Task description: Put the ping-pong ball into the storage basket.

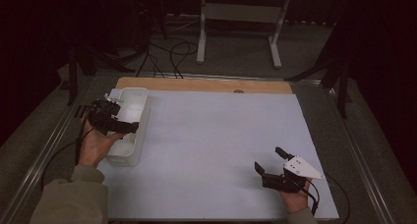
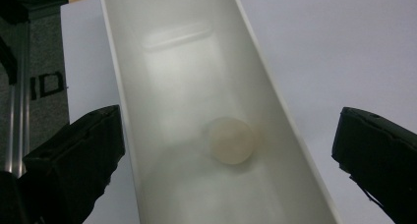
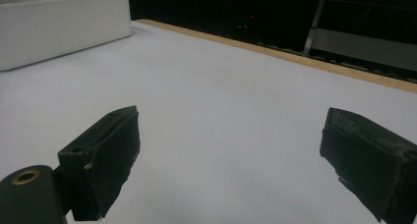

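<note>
A long white bin (image 1: 132, 100) lies at the left side of the pale table sheet (image 1: 216, 135). In the left gripper view, a pale round object (image 2: 231, 141) rests on the floor of the bin (image 2: 187, 62). My left gripper (image 1: 120, 119) hovers over the bin, open; seen from its own camera, the left gripper (image 2: 228, 133) has its jaws wide apart and nothing between them. My right gripper (image 1: 268, 158) is held low near the table's front right, open and empty. From the right gripper view, the right gripper (image 3: 228, 145) faces bare sheet, with the bin (image 3: 59, 27) far off at upper left.
A wooden strip (image 1: 196, 84) borders the sheet's far edge. Metal rails (image 1: 54, 135) run along both sides of the table. Behind the table, a white stand (image 1: 241, 15) and cables (image 1: 167, 57) lie on the floor.
</note>
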Demonstrator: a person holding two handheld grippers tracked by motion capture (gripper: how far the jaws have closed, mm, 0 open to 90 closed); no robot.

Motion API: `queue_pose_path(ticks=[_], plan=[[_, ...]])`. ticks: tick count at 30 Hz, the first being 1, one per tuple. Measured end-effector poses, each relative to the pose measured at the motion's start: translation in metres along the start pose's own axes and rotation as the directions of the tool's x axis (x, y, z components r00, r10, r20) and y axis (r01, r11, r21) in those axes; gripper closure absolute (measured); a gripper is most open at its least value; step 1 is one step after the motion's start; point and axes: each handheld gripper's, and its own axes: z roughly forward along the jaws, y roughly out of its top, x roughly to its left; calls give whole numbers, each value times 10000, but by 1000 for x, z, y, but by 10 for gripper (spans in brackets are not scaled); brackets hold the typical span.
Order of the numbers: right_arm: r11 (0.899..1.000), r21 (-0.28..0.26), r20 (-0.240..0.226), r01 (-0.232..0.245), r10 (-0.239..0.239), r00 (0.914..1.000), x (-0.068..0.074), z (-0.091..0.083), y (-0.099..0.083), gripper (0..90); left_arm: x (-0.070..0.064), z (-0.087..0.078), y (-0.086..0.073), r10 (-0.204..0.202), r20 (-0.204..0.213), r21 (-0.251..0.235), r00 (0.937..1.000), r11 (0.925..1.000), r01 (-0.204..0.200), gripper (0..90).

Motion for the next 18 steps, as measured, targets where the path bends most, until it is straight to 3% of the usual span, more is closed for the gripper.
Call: queue_pose_path(ticks=[18], plan=[[10000, -8, -1, -24, 24, 10000, 0, 0, 0, 78, -3, -6, 3, 122, 106, -435, 9999, 9990, -117, 1]])
